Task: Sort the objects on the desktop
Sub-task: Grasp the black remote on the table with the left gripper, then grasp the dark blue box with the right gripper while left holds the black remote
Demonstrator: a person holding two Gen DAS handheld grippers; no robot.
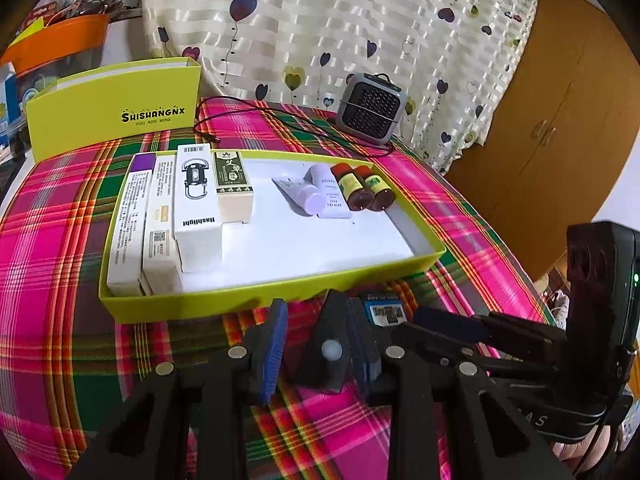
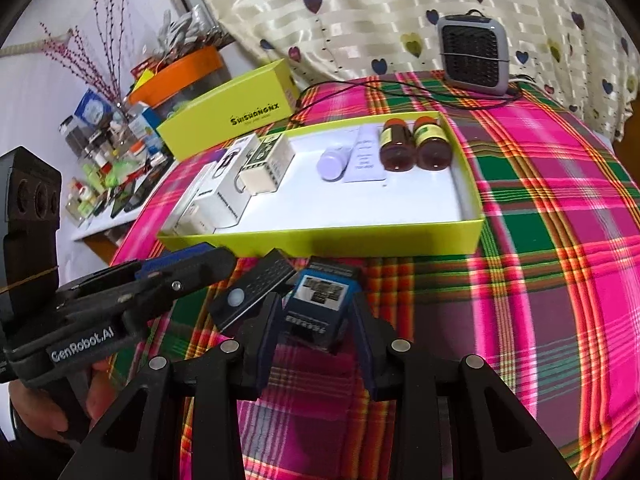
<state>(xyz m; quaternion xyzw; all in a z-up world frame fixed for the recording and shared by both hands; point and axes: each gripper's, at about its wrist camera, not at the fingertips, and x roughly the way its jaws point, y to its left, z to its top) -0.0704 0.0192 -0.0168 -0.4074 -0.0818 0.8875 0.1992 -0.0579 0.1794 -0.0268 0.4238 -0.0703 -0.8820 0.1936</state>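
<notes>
A yellow-green tray (image 1: 280, 294) (image 2: 328, 242) on the plaid tablecloth holds several white boxes (image 1: 196, 208) at its left, two lilac tubes (image 1: 316, 196) and two brown bottles (image 1: 360, 186) (image 2: 414, 146) at its right. In front of the tray lie a black wedge-shaped device with a white dot (image 1: 330, 344) (image 2: 250, 294) and a blue-and-black cartridge (image 2: 320, 304) (image 1: 384, 312). My left gripper (image 1: 320, 344) has its pads either side of the black device, with a gap on the left. My right gripper (image 2: 316, 336) has its pads either side of the blue cartridge, just apart from it.
A yellow-green lid box (image 1: 116, 108) stands behind the tray. A small grey fan heater (image 1: 372, 108) with a black cable sits at the table's back. A cluttered shelf (image 2: 108, 168) lies to the left. A heart-print curtain hangs behind, with a wooden cabinet (image 1: 560, 120) to the right.
</notes>
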